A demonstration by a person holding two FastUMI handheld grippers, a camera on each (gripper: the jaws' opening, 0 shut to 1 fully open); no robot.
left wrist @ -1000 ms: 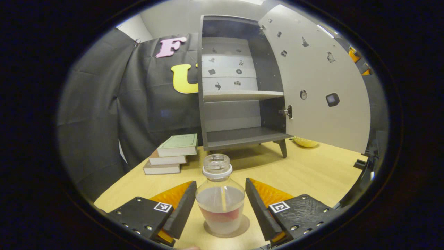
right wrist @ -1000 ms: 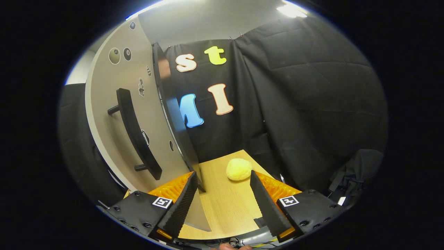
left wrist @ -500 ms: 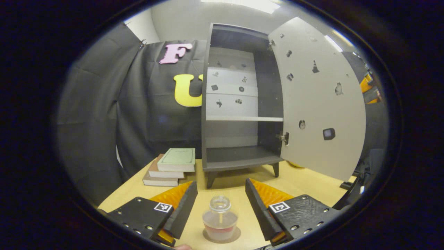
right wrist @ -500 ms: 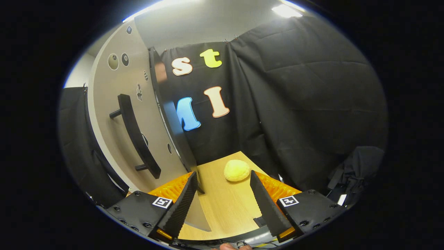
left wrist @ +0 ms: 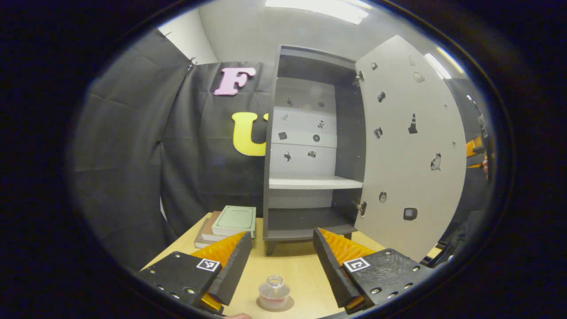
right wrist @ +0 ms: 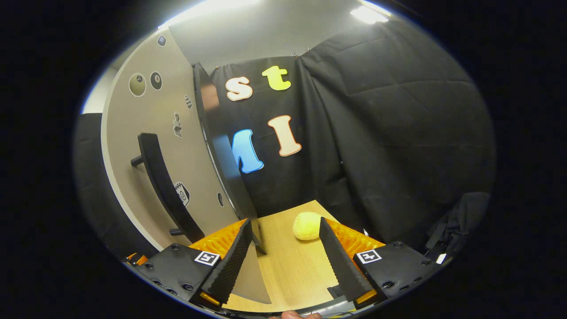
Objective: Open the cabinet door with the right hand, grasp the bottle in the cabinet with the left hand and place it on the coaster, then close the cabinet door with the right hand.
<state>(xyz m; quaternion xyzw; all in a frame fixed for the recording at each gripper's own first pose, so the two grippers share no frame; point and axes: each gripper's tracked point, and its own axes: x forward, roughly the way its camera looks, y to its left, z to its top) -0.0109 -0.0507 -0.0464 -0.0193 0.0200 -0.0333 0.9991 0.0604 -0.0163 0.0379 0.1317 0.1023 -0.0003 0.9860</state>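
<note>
Cabinet [left wrist: 310, 146] at table's far side, door [left wrist: 412, 150] swung wide to the right; shelves bare. Door handle [right wrist: 164, 186] seen just left of right gripper [right wrist: 283, 252], whose jaws gape with nothing between them. Left gripper [left wrist: 281, 261] likewise spread wide, gripping nothing. Stack of books [left wrist: 228, 223] left of cabinet. Bottle [left wrist: 274, 292] upright on coaster [left wrist: 288, 305], near edge, between the left gripper's fingers but untouched. Yellow lump [right wrist: 306, 226] on table [right wrist: 283, 266].
</note>
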